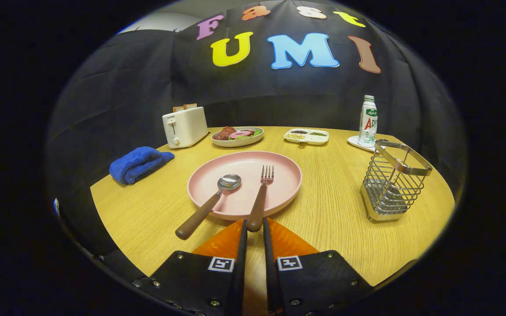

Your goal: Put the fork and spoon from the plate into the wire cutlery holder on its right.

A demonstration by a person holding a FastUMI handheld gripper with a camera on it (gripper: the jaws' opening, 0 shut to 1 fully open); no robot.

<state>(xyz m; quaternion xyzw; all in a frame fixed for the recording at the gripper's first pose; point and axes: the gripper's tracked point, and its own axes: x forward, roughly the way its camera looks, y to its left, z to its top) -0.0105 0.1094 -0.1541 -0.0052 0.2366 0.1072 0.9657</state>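
a: which one is it after first?

b: the fork (260, 197), by my guess. the claw (254, 224) sits at the wood end of its handle, fingers nearly together with just a slim gap. the handle tip looks to be right at the fingertips, but i cannot tell whether both are pressing on it.

a: and where's everything lying?

b: fork and spoon (211, 202) both rest on the pink plate (284, 169) mid-desk (332, 210), heads on the plate, handles hanging over the near rim toward the claw. the spoon is just left of the fork. the wire holder (392, 184) stands well apart on the right, leaning a bit in this view, nothing in it as far as i can see.

a: so nothing's moved over yet.

b: seems so. next it needs a firm pinch on that handle, a lift clear of the rim, a swing right, then tines or handle dropped through the open top.
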